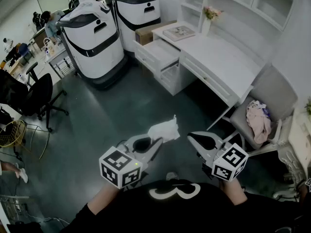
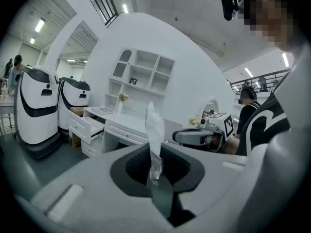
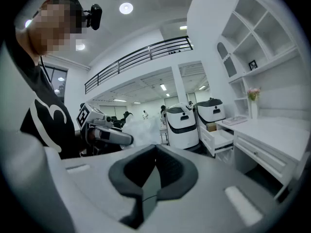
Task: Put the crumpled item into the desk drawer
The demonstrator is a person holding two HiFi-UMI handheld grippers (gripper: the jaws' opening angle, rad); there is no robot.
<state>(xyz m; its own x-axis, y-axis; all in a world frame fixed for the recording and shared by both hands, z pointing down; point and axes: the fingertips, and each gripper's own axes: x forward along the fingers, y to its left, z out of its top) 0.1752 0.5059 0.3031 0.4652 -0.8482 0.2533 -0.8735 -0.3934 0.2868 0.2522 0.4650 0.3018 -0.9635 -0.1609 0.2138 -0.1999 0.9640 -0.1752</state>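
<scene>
Left gripper [image 1: 156, 142]: fingers clamped on the lower end of a crumpled white paper-like item [image 1: 164, 129]. The item's long axis runs straight out from the fingertips, with its free end pointing forward toward the open drawer [image 1: 156, 53] of the white desk [image 1: 218, 57]. It hangs over the dark floor [image 1: 121, 106], well apart from that drawer. Right gripper [image 1: 192, 137]: fingers together, nothing between them.

Dark glossy grey floor [image 1: 121, 101] is running across the whole room. White rounded machine with black bands [image 1: 92, 38] and its twin [image 1: 133, 11] are standing beside a white desk [image 1: 218, 52], with white cubby shelving [image 1: 252, 1] sitting above. Grey padded chair [image 1: 274, 93] is carrying a pink cloth [image 1: 257, 120]. Black swivel office chair [image 1: 41, 98] is standing at left. Ceiling strip lights [image 2: 40, 24] are glowing.
</scene>
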